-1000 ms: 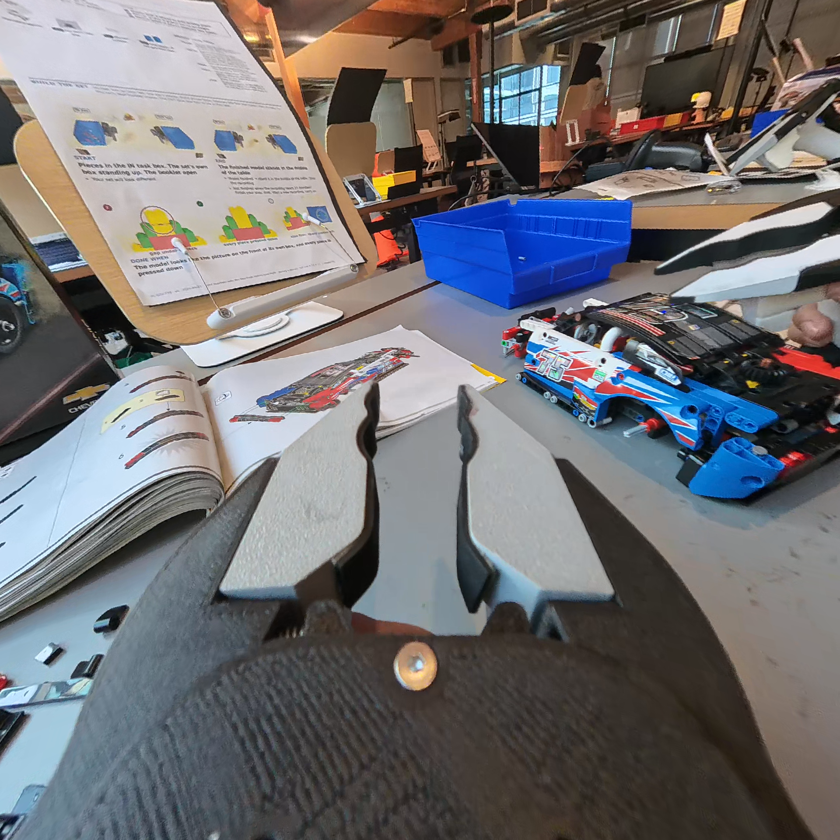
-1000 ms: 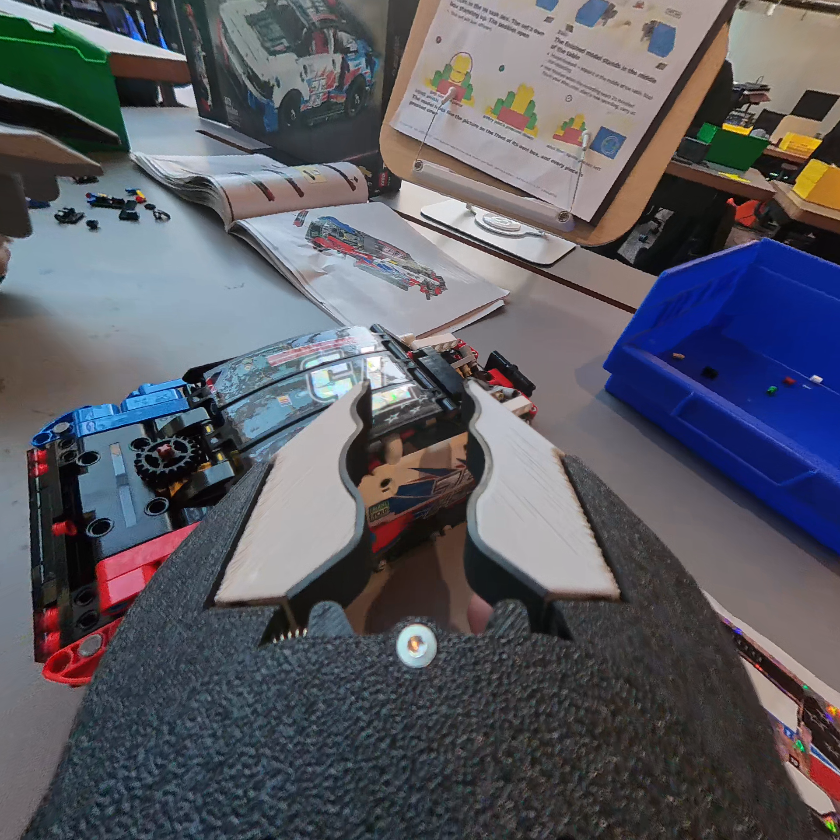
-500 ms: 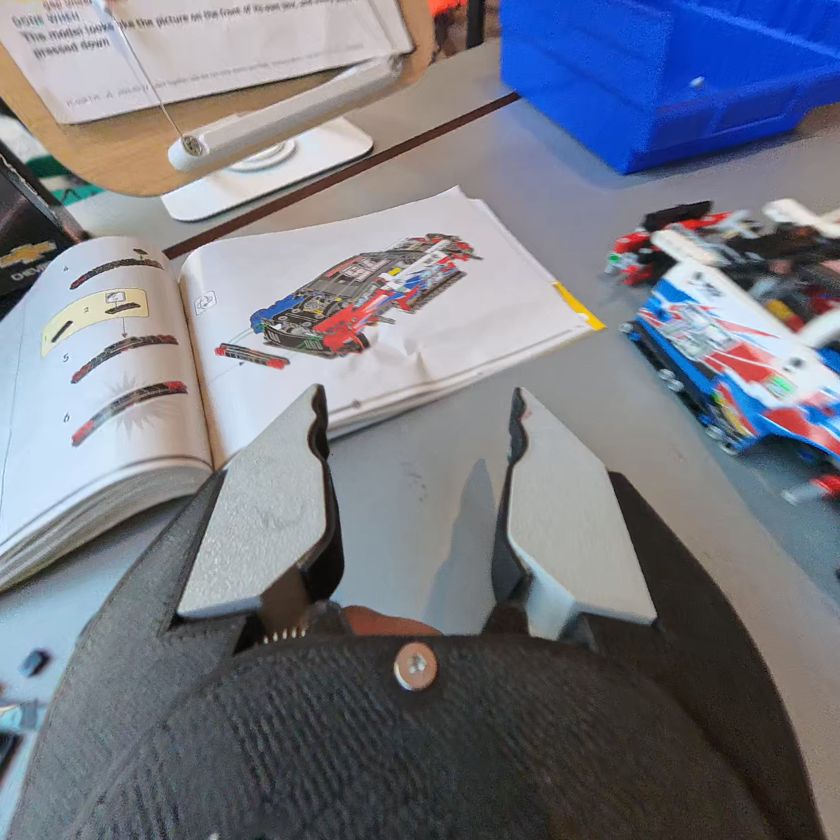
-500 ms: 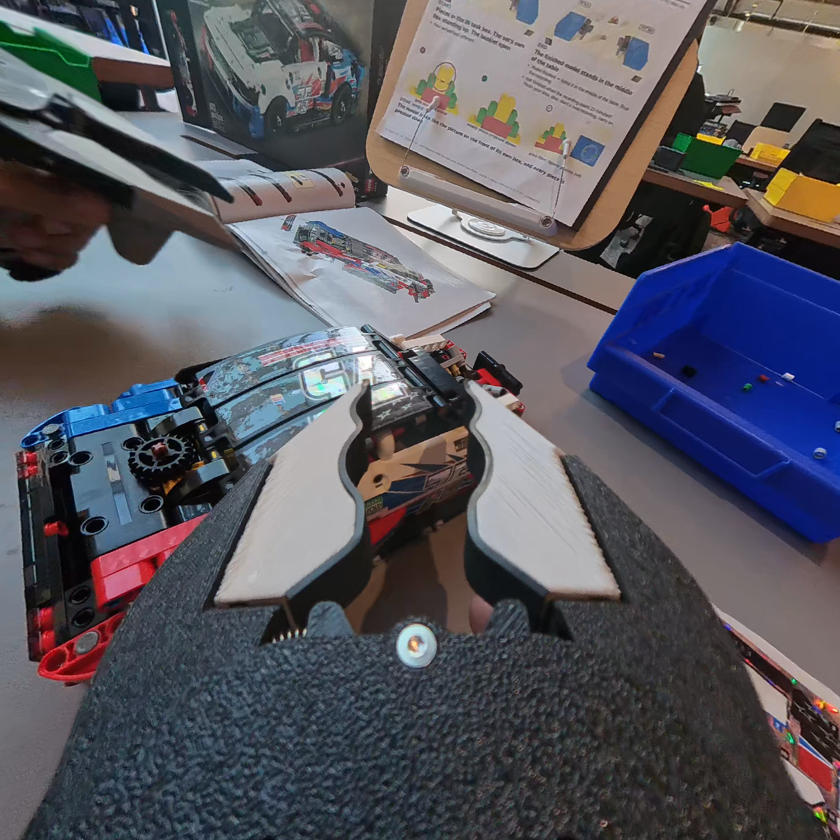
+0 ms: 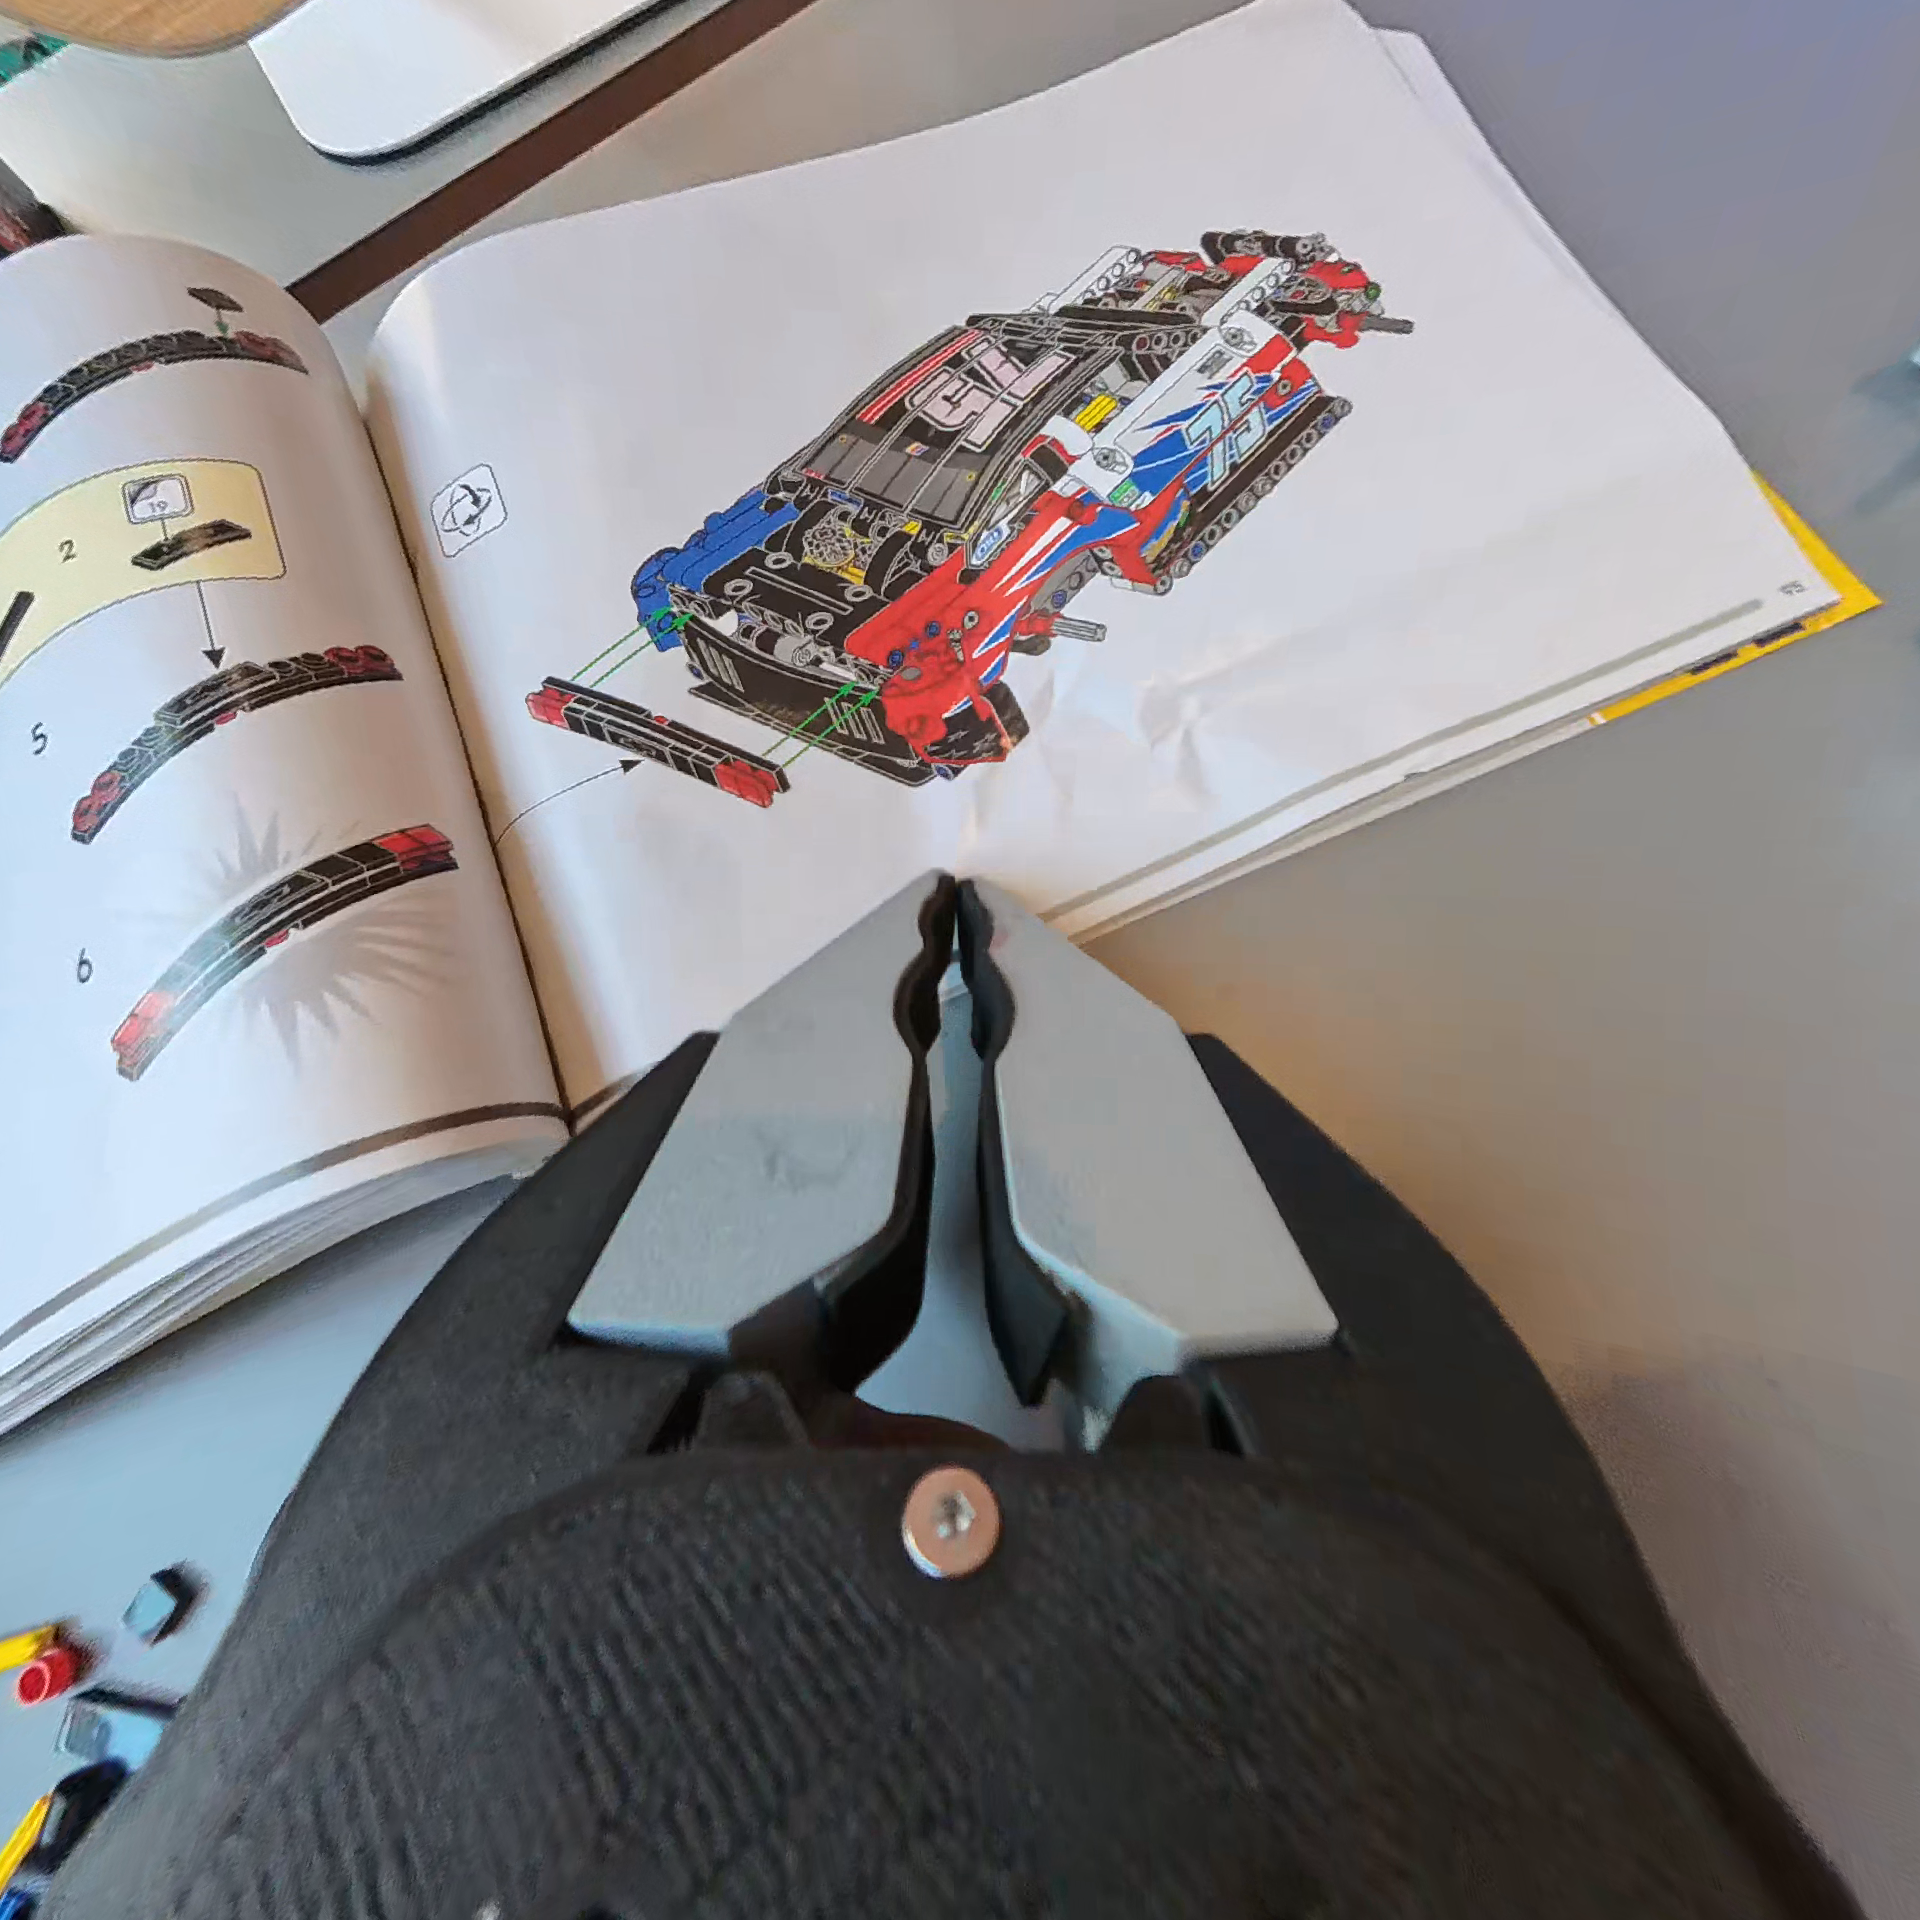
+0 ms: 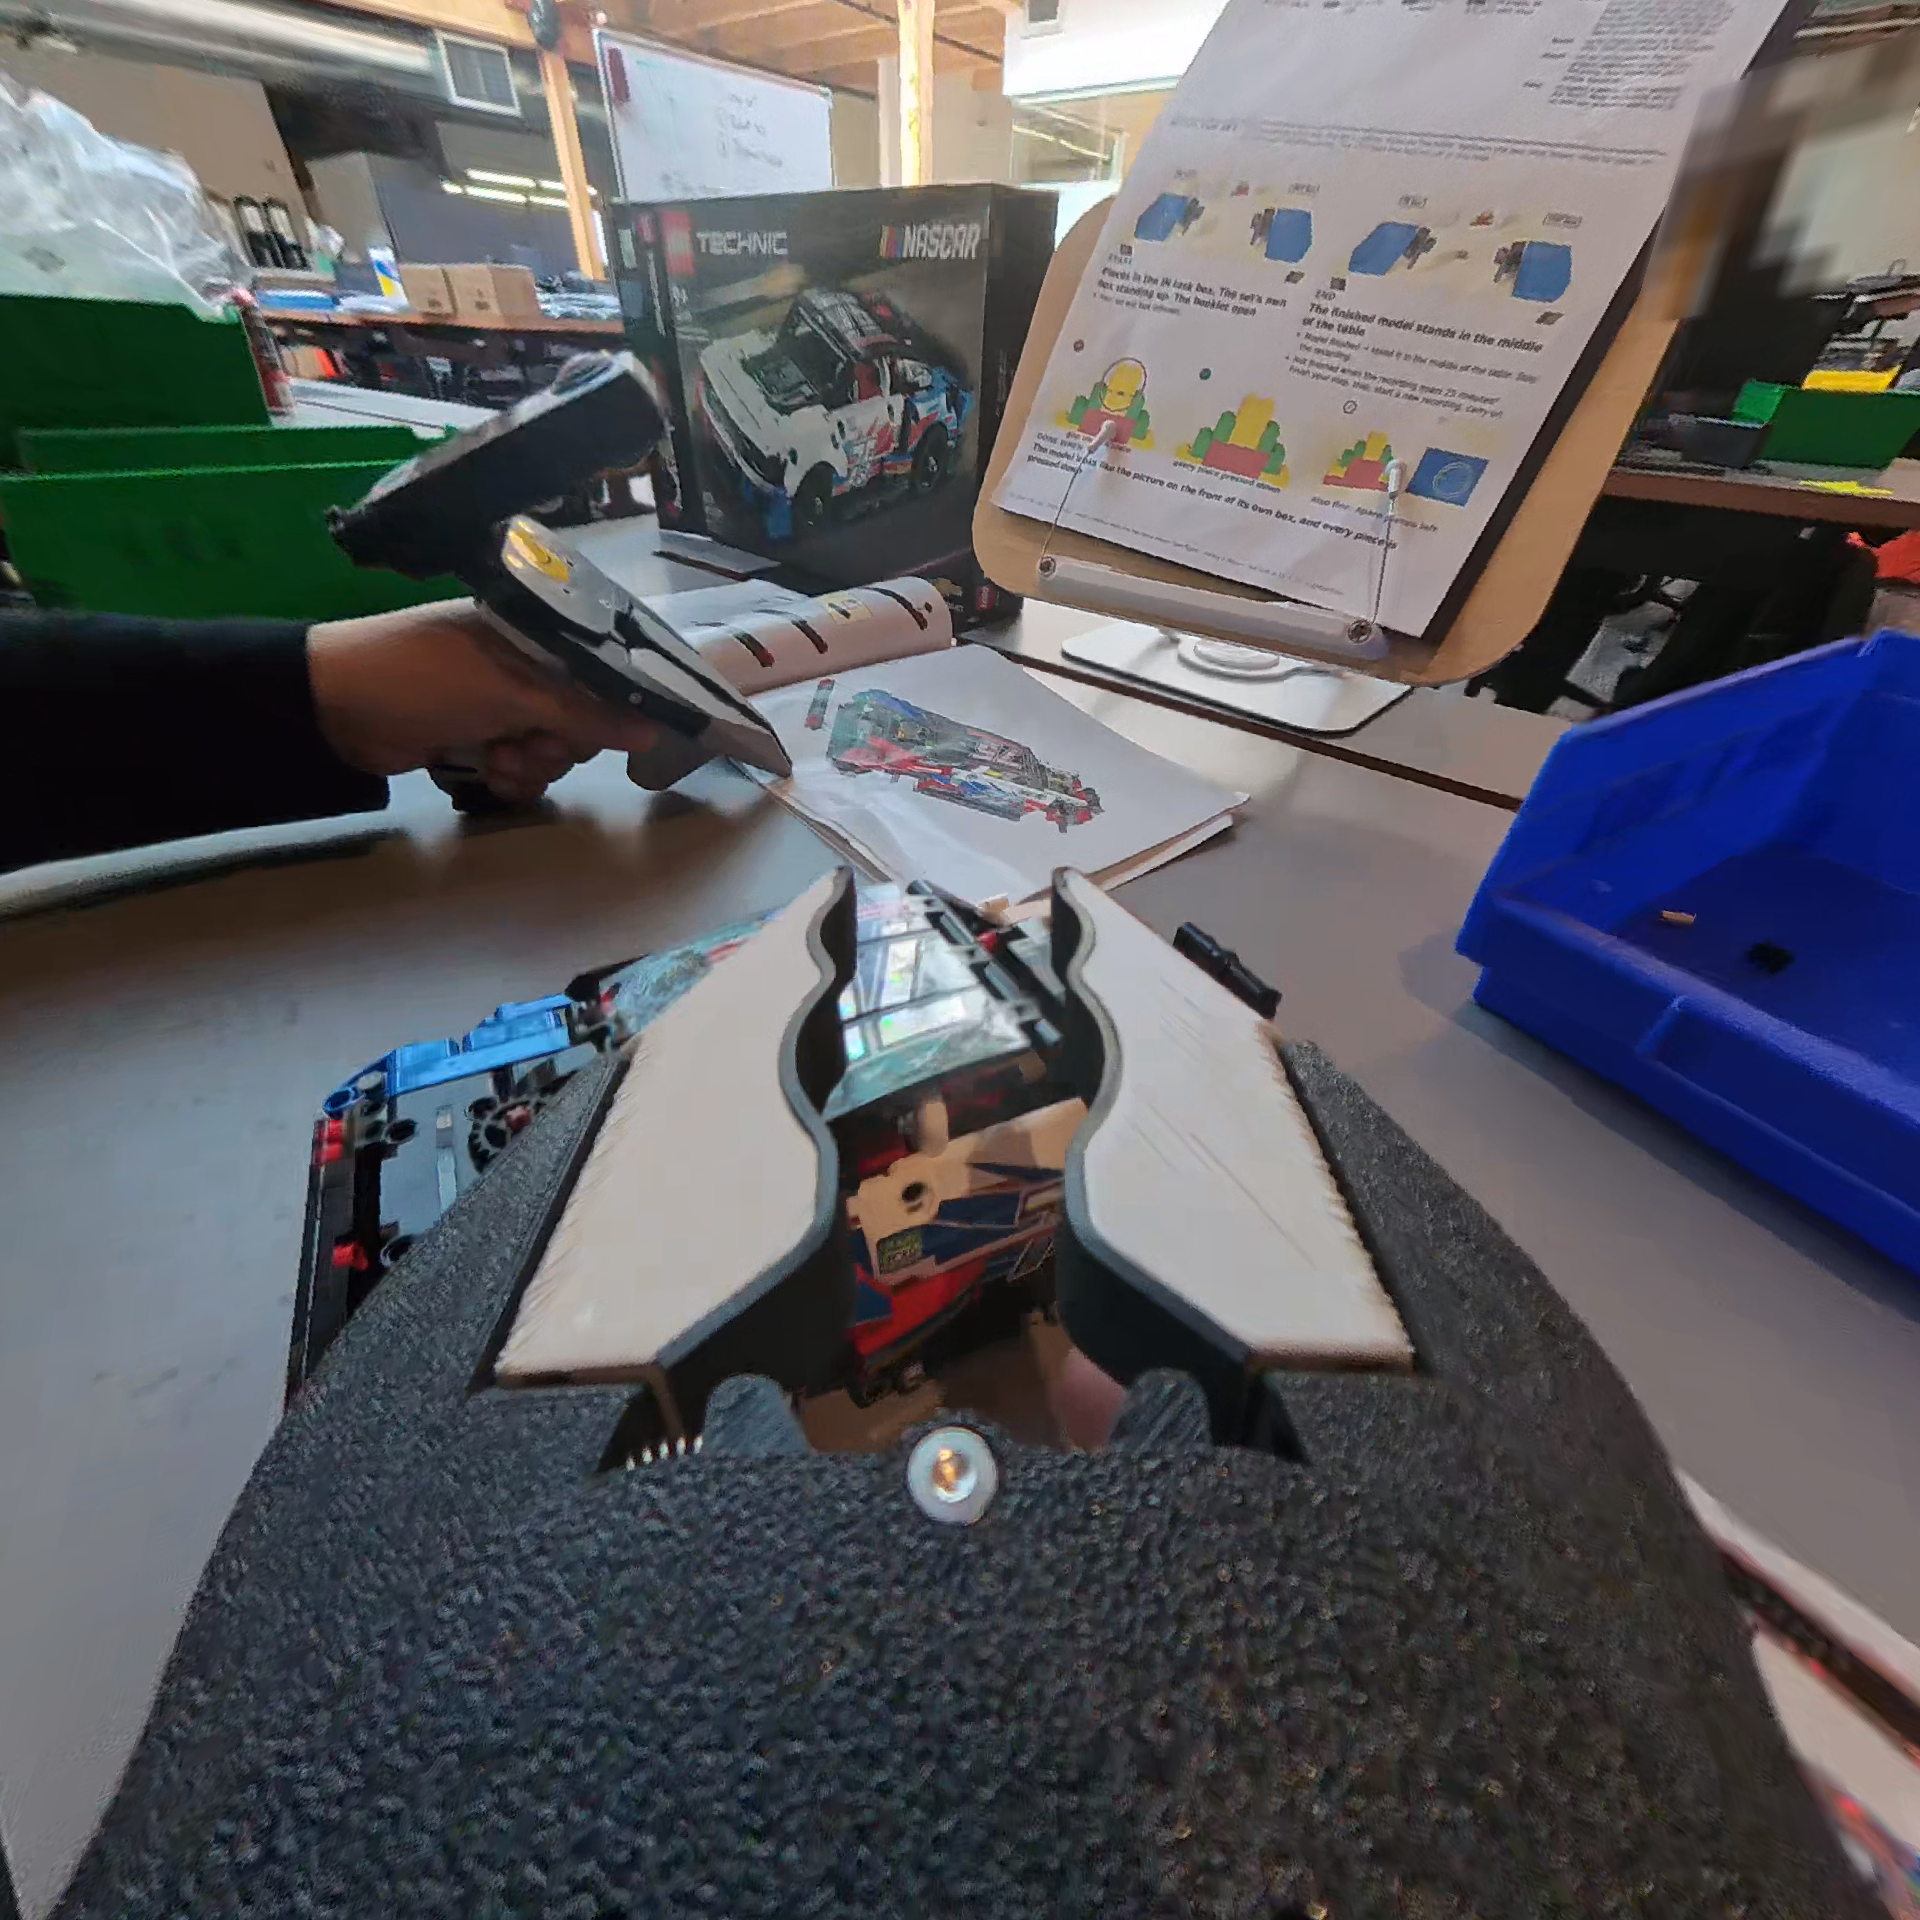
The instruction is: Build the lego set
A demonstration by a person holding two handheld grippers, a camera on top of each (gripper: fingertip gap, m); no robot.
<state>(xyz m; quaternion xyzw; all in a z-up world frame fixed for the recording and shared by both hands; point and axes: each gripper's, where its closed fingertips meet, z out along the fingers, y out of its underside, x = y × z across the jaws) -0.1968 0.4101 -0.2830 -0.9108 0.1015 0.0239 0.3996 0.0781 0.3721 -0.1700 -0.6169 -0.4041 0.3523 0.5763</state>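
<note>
Lying at the far left of the bench (image 5: 1558, 1091), a few loose pieces (image 5: 47, 1673) wait unused beside the open instruction booklet (image 5: 727, 343), whose page shows a red-and-black rear bar going onto the car. The left hand-held gripper (image 5: 948, 894) has its tips pinched together at the page's lower edge, perhaps on the paper, though I cannot tell. Further right, the Lego race car (image 6: 914, 1029) sits largely built, its body on but its black rear frame bare, with the right hand-held gripper (image 6: 951, 904) narrowly parted over its roof, gripping nothing, and a blue bin (image 6: 1714, 987) beyond.
</note>
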